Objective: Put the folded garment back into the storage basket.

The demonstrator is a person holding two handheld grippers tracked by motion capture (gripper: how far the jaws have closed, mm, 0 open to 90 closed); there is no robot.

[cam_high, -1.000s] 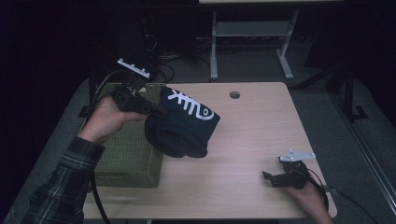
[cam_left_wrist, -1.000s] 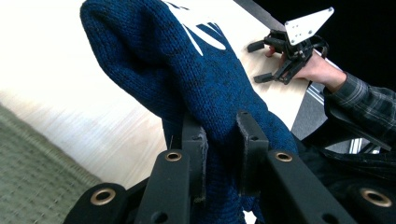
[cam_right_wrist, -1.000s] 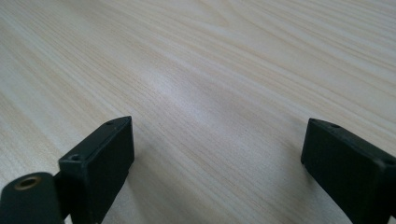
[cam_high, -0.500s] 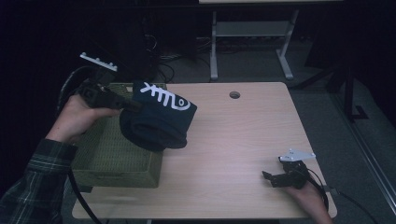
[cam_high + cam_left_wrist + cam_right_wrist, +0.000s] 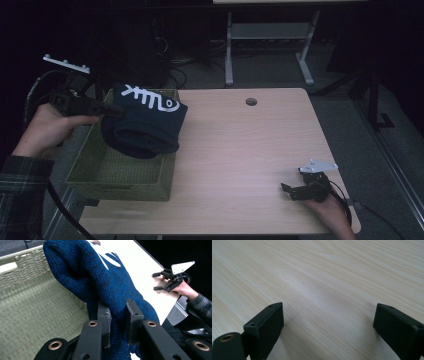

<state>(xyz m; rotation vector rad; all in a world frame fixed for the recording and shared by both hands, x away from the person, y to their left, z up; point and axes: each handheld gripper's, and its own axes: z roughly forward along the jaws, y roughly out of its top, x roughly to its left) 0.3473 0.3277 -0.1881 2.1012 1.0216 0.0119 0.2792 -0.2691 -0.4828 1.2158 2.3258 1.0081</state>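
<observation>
Light wooden table (image 5: 240, 150), round cable hole (image 5: 251, 102)

Dark room; pale wood table (image 5: 260, 150); grey floor (image 5: 280, 70) behind.

The left hand (image 5: 47, 131) reaches in from beyond the table's left edge, forearm in a plaid sleeve, and holds the left gripper (image 5: 112, 111) about level and pointing toward the table's middle; its jaws are pressed close together on a fold of the dark blue knitted cloth (image 5: 110, 287). The right hand (image 5: 330, 210) rests by the table's near right corner, holding the right gripper (image 5: 328, 322) low over the top with its jaws spread wide and nothing between them.
</observation>
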